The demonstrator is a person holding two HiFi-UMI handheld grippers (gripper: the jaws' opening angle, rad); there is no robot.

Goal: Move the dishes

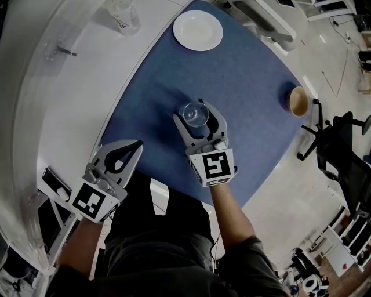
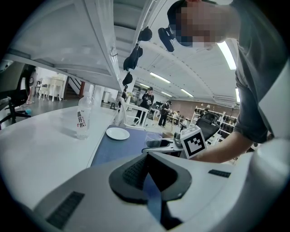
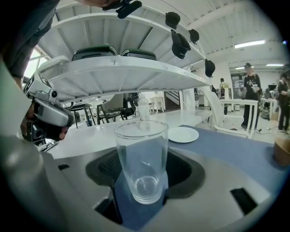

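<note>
A clear, empty drinking glass [image 1: 194, 114] stands upright between the jaws of my right gripper [image 1: 196, 111] over the middle of the blue mat [image 1: 249, 87]. In the right gripper view both pads press on the lower part of the glass [image 3: 141, 158], so that gripper [image 3: 143, 181] is shut on it. Whether its base rests on the mat I cannot tell. A white plate [image 1: 197, 30] lies at the mat's far end. My left gripper [image 1: 134, 146] is shut and holds nothing, at the mat's near left edge. In its own view, the left gripper [image 2: 146, 158] has its jaws together.
A brown paper cup [image 1: 299, 101] sits at the mat's right corner. A clear water bottle [image 1: 123, 14] stands on the white table [image 1: 75, 98] at the far left. A white dish rack [image 3: 122, 68] hangs over the table's left. A black office chair [image 1: 339, 145] stands at the right.
</note>
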